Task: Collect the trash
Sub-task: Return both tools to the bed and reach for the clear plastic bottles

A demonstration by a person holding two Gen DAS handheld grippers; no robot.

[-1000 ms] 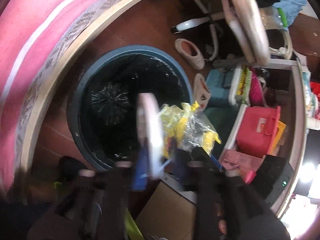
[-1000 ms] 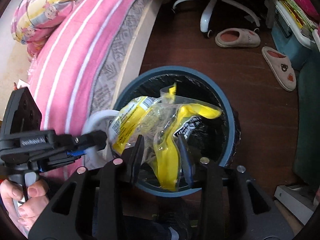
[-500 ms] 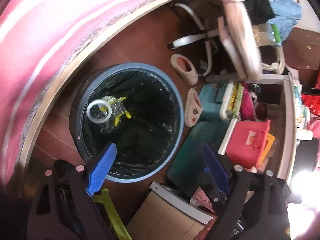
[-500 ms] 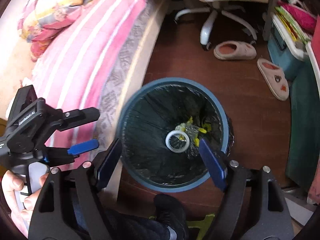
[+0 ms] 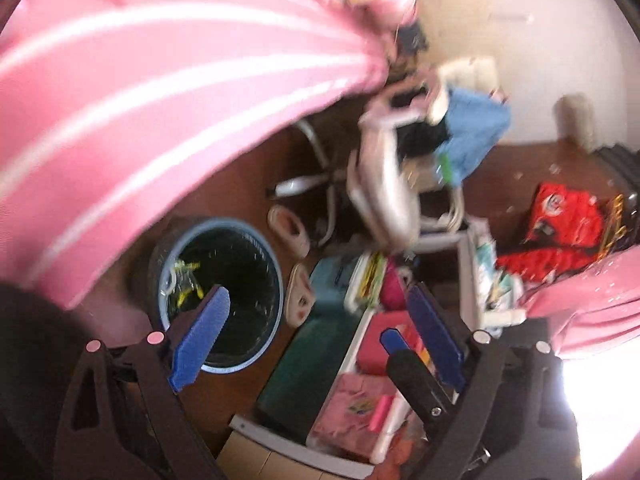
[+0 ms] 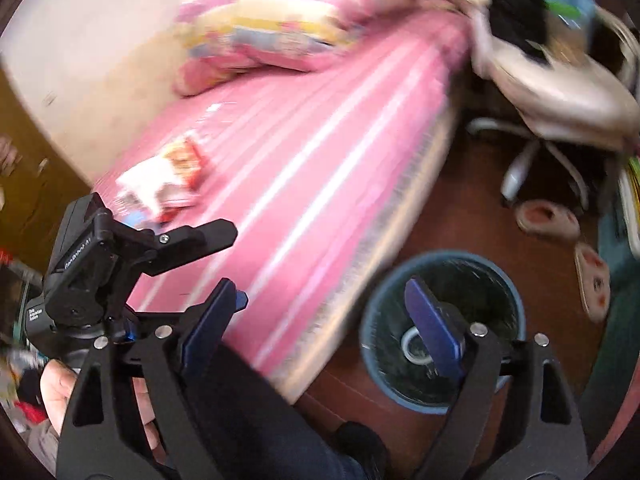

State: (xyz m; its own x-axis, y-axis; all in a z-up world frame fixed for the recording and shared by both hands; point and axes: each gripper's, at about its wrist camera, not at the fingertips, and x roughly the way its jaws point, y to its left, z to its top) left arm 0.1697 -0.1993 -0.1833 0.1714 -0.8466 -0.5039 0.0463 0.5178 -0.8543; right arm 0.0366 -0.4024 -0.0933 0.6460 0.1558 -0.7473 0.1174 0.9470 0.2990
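Now both tools are up above the floor, and the pictures are blurry. The left gripper [image 5: 316, 336] has its blue jaws spreading wide, with nothing between them. The right gripper [image 6: 326, 326] is spreading wide too, and it holds nothing. Down on the brown wood floor [image 6: 472, 208] stands the round blue trash bin with a black bag inside [image 5: 256, 256]. The crinkly yellow and clear wrapper [image 5: 186, 280] lies inside the bin, next to a white ring [image 6: 414, 346]. Close beside the bin is the pink striped bed [image 6: 320, 152]. A red and white packet [image 6: 168, 180] lies on the bed.
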